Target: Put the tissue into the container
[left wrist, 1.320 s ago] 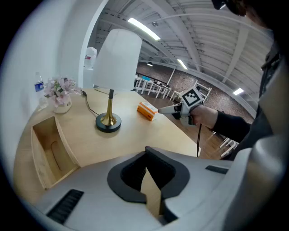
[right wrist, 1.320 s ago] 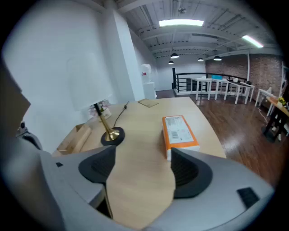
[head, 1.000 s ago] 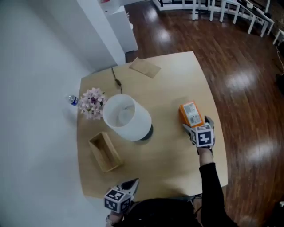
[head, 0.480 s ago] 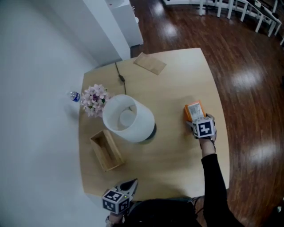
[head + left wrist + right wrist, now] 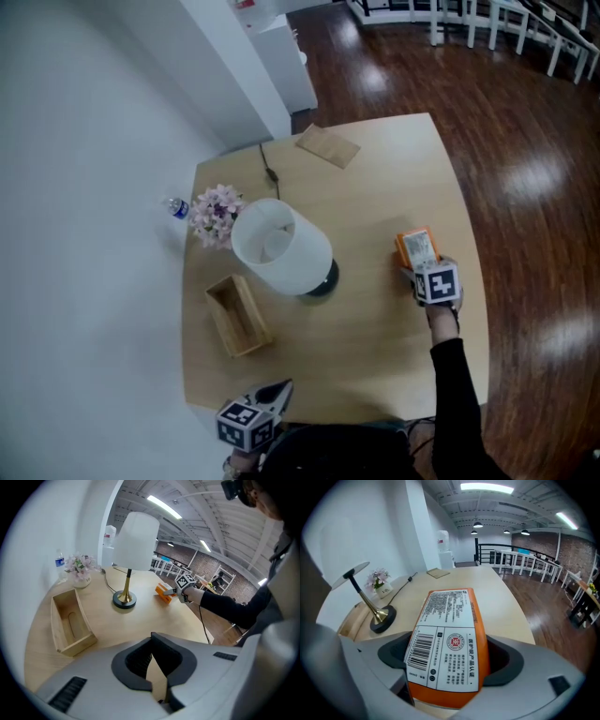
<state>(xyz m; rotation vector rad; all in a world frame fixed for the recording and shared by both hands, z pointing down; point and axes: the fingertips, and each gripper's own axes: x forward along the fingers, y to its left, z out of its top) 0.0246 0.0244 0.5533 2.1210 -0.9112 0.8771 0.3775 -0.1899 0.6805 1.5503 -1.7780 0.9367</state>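
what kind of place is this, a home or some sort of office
Probably an open loft-style office or studio rather than a home: a brick wall, a bare ceiling with strip lights, and rows of white tables on a dark wood floor beyond the wooden table.

Right side first: the right gripper (image 5: 419, 269) is at the near end of the flat orange tissue packet (image 5: 416, 247) on the pale wooden counter (image 5: 375, 323), jaws closing around it. Mid-counter stands a white drum-shaded lamp (image 5: 279, 246), with pink flowers (image 5: 217, 213) just beside it and an open wooden box (image 5: 238, 315) nearer. The left gripper (image 5: 280, 387) hangs at the near edge.
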